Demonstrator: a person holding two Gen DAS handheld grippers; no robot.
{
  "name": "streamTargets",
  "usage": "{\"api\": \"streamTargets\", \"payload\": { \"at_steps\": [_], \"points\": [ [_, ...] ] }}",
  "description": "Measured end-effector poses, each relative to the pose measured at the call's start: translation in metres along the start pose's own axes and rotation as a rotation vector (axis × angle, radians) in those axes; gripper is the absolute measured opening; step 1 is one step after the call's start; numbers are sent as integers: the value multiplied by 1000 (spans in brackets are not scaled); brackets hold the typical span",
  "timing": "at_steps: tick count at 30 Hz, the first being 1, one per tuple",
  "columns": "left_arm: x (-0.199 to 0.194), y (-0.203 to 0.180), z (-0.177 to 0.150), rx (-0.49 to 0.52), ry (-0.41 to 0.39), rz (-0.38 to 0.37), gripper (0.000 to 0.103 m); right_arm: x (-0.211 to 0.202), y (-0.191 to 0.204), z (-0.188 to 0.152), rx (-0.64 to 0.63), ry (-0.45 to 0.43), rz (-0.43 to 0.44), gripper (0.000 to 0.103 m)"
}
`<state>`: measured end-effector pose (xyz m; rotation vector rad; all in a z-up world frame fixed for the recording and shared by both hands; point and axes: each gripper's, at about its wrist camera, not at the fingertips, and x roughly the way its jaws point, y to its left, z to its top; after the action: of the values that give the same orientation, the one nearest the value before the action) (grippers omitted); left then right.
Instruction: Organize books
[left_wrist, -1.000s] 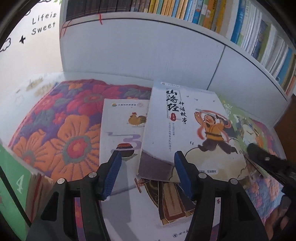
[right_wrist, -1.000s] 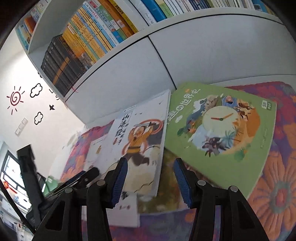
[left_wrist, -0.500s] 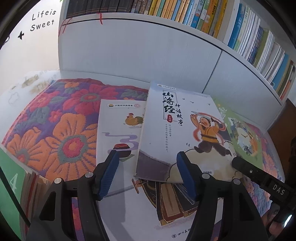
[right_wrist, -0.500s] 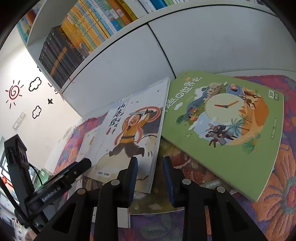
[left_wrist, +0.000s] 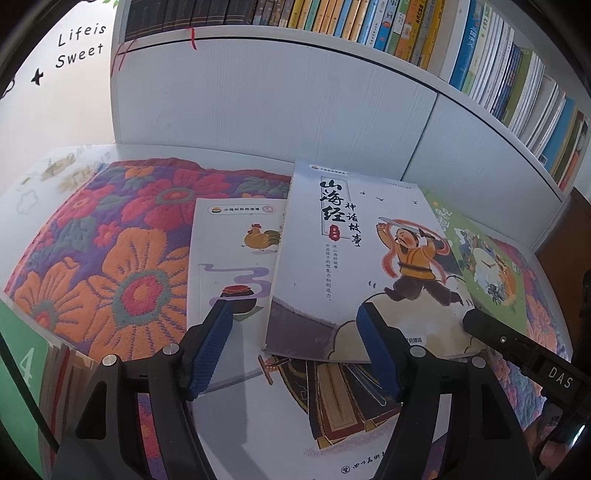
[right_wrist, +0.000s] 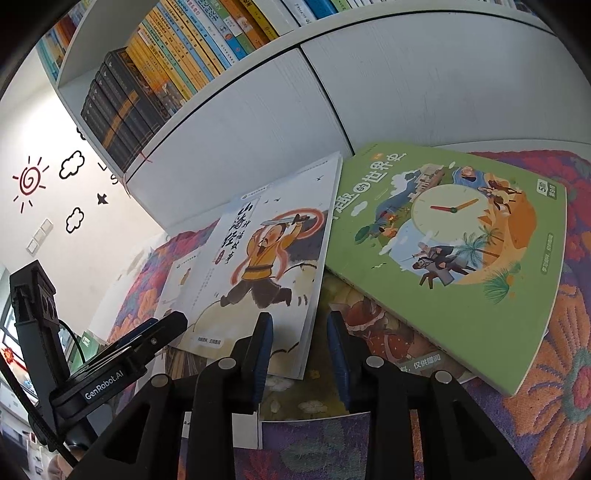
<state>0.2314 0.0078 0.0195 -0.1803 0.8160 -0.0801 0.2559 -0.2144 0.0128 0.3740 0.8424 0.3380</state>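
Note:
A white book with a sword-waving warrior (left_wrist: 351, 258) lies on top of a loose pile, overlapping a white rooster book (left_wrist: 232, 251) and a large book showing a robed figure (left_wrist: 332, 406). A green clock book (right_wrist: 450, 251) lies to its right. My left gripper (left_wrist: 295, 332) hovers at the warrior book's near left corner. Its jaws are opening, the corner lies between them, and the pads are not touching it. My right gripper (right_wrist: 299, 347) stands narrowly open at the warrior book's (right_wrist: 266, 266) near right corner, pads clear of it.
The pile rests on a floral cloth (left_wrist: 110, 258) over a white table. Behind stands a white bookshelf (left_wrist: 295, 110) with rows of upright books (left_wrist: 369, 22). A green book (left_wrist: 22, 362) sits at the left edge. Each gripper shows in the other's view.
The left jaws have spread wider around the warrior book's corner. The right jaws have narrowed and sit closer to that book's other near corner. The books have not moved.

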Motion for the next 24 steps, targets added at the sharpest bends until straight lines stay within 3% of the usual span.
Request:
{"api": "streamTargets", "payload": {
  "at_steps": [24],
  "points": [
    [2,-6,-2,37,11,14,76,-1,1,-2,-13,-1,5,37]
  ]
}}
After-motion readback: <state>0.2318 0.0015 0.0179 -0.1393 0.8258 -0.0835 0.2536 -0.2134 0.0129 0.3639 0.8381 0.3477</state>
